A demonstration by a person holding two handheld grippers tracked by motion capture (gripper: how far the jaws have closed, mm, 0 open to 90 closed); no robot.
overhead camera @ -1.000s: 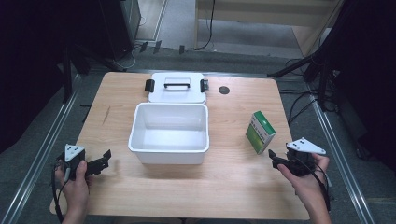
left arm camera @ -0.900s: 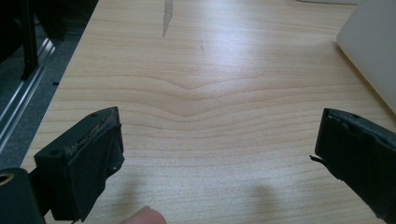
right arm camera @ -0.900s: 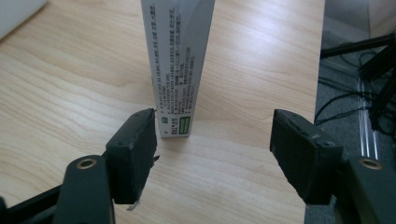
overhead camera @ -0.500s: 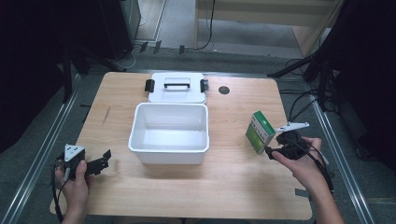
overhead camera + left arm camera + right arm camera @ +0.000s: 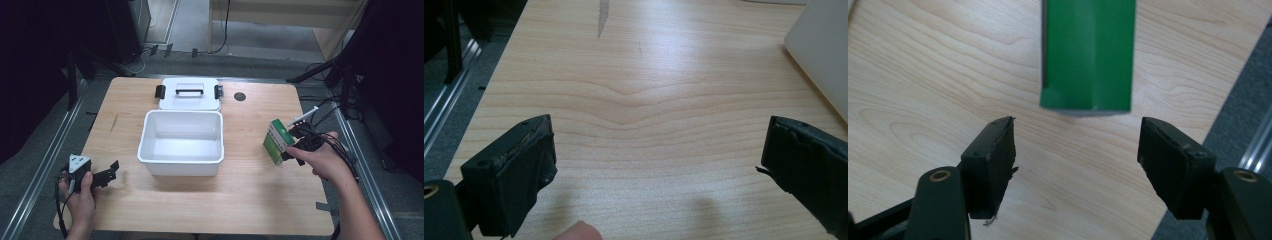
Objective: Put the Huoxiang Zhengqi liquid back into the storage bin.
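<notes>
Wooden table (image 5: 240, 200); white bin (image 5: 181, 142) open at centre, nothing visible inside; white lid (image 5: 189, 94) with black handle and two black clips lies flat just behind bin, touching or nearly touching its far rim; small dark round spot (image 5: 240, 96) on table right of lid. Green box (image 5: 276, 141) stands upright on table right of bin, well apart from it; white top face, green sides. Right gripper (image 5: 291, 146) just beside box on its right side, held in right hand (image 5: 320, 159); jaws spread wide, nothing between them; in right gripper view box (image 5: 1088, 55) sits just ahead of jaw tips, not touching, table edge to the right. Left gripper (image 5: 107, 174) at near-left corner, held in left hand (image 5: 80, 192), low over table; jaws wide apart over bare wood, holding nothing; bin wall (image 5: 824, 55) at right edge of left gripper view.
</notes>
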